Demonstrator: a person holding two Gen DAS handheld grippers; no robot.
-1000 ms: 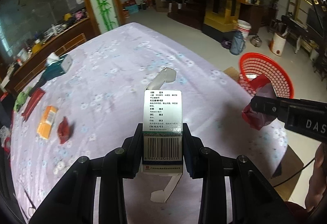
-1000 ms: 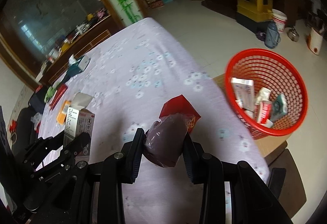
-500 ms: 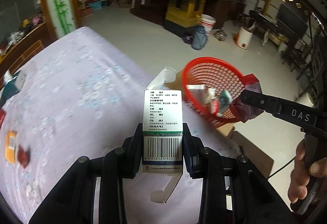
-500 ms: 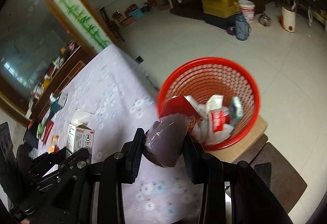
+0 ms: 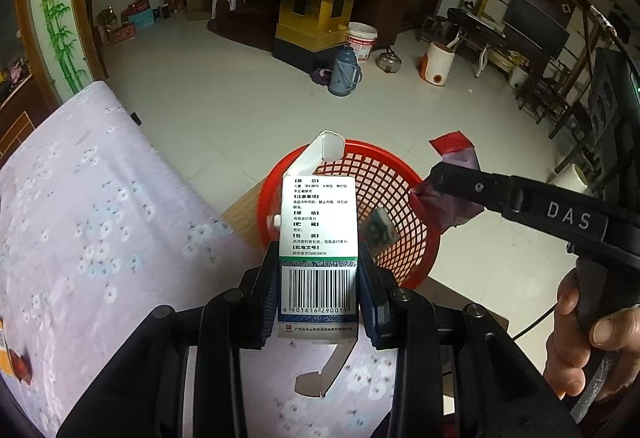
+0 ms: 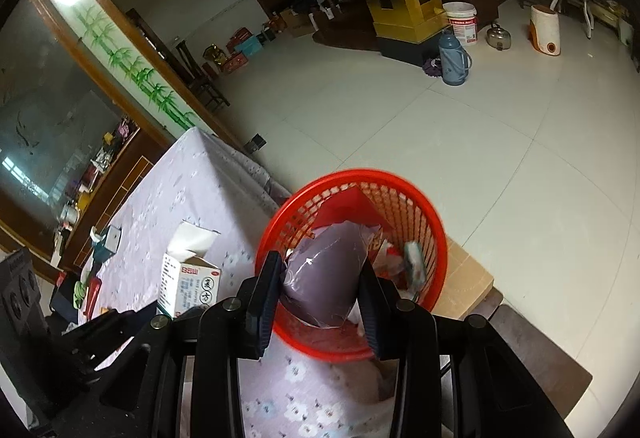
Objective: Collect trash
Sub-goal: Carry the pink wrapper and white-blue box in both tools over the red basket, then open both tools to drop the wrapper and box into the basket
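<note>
**Both grippers loaded over the basket**

The left gripper clamps a white carton upright between its jaws. The right gripper pinches a purple wrapper. The red basket lies just beyond both jaws.

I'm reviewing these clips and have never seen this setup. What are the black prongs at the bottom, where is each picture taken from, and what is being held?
There is no robot: a person carries two handheld grippers, each with a fisheye camera looking along its fingers. In the left wrist view, the left gripper is shut on a white medicine box. In the right wrist view, the right gripper is shut on a purple-and-red wrapper. Both point toward a red basket already holding trash, beside the flowered tablecloth. The person's hand grips the right tool.
</note>
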